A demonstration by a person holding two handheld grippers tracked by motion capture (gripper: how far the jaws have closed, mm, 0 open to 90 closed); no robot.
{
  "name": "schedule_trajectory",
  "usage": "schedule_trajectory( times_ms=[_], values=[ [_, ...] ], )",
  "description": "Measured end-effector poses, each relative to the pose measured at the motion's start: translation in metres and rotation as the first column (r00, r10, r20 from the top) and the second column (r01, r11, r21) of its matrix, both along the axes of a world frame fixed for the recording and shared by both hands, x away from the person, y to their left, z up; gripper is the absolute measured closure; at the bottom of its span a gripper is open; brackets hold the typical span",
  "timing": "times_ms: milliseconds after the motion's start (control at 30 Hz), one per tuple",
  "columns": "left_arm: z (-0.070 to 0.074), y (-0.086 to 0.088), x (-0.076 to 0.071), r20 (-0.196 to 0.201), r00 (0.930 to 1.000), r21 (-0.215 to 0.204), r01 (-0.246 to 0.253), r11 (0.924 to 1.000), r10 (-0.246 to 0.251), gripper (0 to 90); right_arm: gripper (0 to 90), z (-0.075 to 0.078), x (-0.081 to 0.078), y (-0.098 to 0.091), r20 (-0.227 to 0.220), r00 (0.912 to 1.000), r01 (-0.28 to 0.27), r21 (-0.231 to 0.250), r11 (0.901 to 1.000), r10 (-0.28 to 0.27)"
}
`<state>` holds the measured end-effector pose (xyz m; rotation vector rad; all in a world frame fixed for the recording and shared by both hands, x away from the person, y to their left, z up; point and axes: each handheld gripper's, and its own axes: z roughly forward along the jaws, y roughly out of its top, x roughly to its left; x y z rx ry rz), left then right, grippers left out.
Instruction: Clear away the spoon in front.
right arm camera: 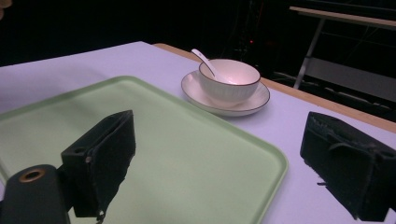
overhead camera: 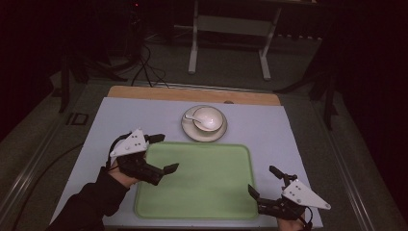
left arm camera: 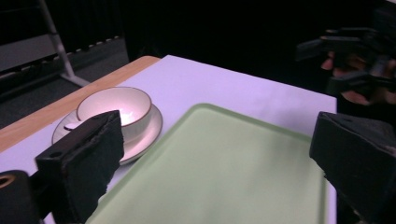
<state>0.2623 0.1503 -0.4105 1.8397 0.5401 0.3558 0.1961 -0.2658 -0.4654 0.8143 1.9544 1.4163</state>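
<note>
Fingers on both the left gripper and right gripper are standing spread and empty over the green tray's corners. Beyond it, the bowl and spoon are sitting on a saucer — a careless reach could be tipping that loose stack.

A dim lab: bare table, loose floor cables, metal stand legs.
</note>
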Motion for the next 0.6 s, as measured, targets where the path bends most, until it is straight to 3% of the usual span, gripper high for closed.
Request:
schedule_trajectory(
  times_ms=[367,600],
  values=[
    [-0.009,-0.018,0.04,-0.066,0.995,-0.065,-0.079,0.9947,0.075,10.8,10.2,-0.001,0.001,0.0,-0.009,1.0,-0.003,0.003,1.0,0.003],
    [-0.026,-0.028,0.063,-0.096,0.9832,-0.103,-0.165,0.9809,0.156,19.0,10.3,-0.002,0.002,0.0,-0.014,0.9998,-0.01,0.006,0.9999,0.01]
  ],
)
